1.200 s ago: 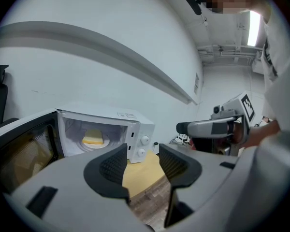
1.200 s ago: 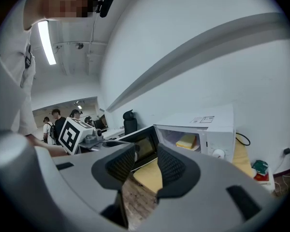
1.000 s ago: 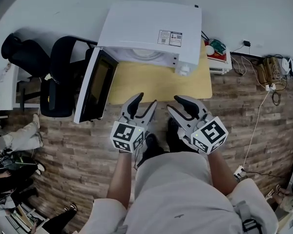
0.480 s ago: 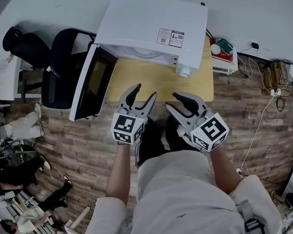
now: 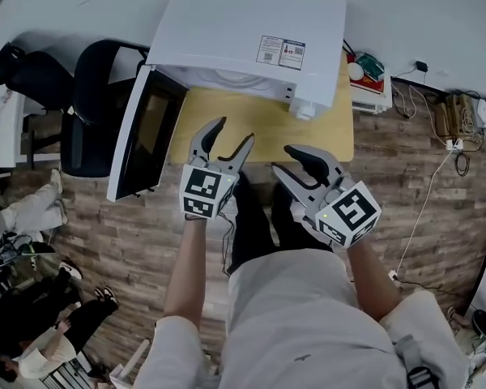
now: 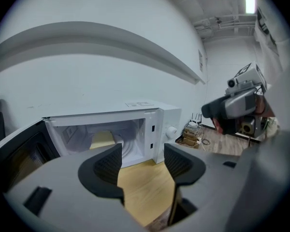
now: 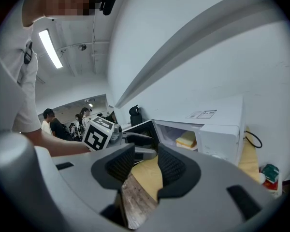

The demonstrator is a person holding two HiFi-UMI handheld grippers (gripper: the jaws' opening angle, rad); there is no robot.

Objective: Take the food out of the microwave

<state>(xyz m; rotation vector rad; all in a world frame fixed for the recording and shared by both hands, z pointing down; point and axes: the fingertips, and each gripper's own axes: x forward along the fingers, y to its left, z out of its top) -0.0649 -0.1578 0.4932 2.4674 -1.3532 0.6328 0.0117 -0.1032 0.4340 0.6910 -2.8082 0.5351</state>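
Note:
A white microwave [image 5: 251, 39] stands on a light wooden table [image 5: 263, 128], its dark door [image 5: 142, 140] swung open to the left. Inside lies the food, a pale yellow block [image 6: 102, 139], which the right gripper view shows too [image 7: 186, 139]. My left gripper [image 5: 229, 138] hovers over the table's near edge in front of the open cavity. Its jaws have just been opening and nothing is between them [image 6: 142, 163]. My right gripper [image 5: 287, 162] is beside it at the table's front, open and empty [image 7: 146, 166]. Neither gripper touches the food.
A black office chair [image 5: 93, 96] stands left of the open door. A low white unit with small items [image 5: 364, 75] sits right of the table, with cables [image 5: 445, 128] on the wooden floor beyond. People [image 5: 24, 347] are at the lower left.
My left gripper has moved forward towards the microwave opening and its jaws have spread wider. The right gripper has shifted only slightly.

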